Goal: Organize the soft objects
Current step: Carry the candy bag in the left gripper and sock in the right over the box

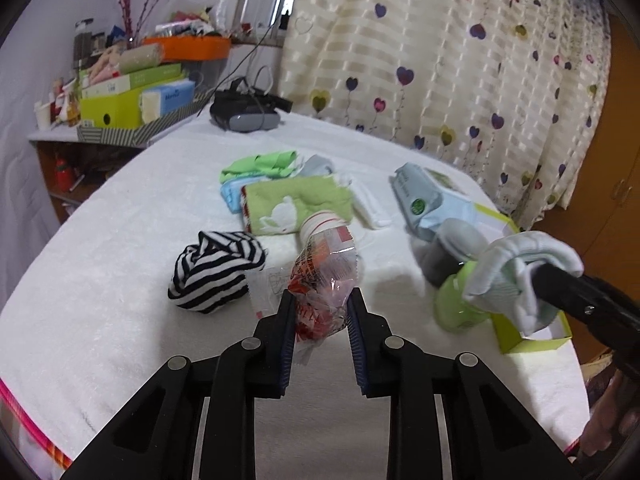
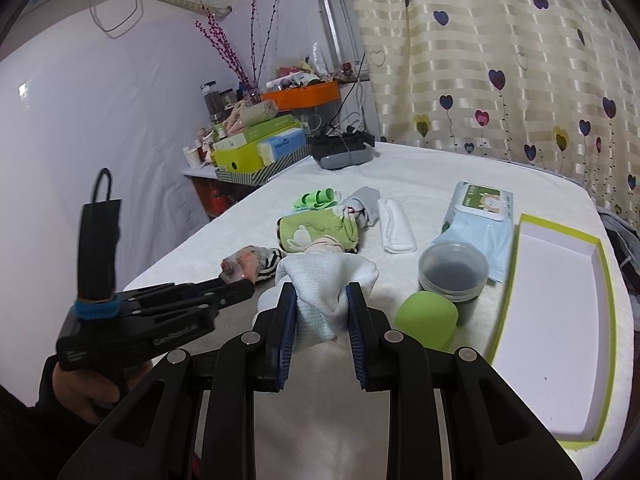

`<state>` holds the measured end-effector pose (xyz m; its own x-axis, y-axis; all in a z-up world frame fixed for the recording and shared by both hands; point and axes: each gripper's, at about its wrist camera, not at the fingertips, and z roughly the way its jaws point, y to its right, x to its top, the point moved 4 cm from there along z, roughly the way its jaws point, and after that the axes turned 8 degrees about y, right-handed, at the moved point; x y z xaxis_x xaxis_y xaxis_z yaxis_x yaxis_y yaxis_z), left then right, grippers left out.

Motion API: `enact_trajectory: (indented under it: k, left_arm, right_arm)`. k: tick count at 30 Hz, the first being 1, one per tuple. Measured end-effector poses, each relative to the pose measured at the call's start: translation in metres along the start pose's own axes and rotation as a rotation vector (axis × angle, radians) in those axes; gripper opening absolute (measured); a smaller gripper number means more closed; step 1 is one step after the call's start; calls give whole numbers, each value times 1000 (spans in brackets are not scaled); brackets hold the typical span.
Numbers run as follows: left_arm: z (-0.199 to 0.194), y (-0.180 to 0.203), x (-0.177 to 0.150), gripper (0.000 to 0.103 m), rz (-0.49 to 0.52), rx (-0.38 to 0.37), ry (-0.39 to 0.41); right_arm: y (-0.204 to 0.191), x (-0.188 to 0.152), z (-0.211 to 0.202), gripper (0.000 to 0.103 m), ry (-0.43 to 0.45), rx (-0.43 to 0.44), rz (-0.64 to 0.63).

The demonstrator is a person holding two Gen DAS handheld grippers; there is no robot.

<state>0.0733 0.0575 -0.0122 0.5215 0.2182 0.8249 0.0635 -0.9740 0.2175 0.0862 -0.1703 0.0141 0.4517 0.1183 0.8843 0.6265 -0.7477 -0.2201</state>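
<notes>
Left gripper [image 1: 322,308] clamped on crumpled clear plastic bottle with red label [image 1: 326,276]; right gripper [image 2: 322,300] clamped on pale blue knitted cloth [image 2: 326,280] — both lifted clear of white bedcover [image 1: 120,240], likely for sorting. Just right of cloth: shallow green-rimmed box [image 2: 560,320] — green sponge [image 2: 426,320] and lidded dark jar [image 2: 454,272] between.

Both grippers are the same chunky matte-black plastic: the left gripper [image 1: 321,309] and right gripper [image 2: 322,302] each have layered linkage arms with round silver pivot pins and dark blue ribbed pads [image 2: 289,330]. Behind the left one's linkage there's a blue band [image 2: 97,307], an upright black handle with a cord loop on top, and faint raised lettering. Dark sleeve [image 2: 18,424] below it.
</notes>
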Motion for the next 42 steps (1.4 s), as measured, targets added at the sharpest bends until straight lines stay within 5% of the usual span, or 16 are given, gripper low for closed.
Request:
enact_trajectory:
  k: [16,42]
  left_arm:
    - [-9,38,30,23,45,-39,74]
    - [32,175,18,23,214,-231,-3]
  right_arm:
    - [15,17,-19,25,64,-47,5]
    - [123,3,-73,25,97,-263,156]
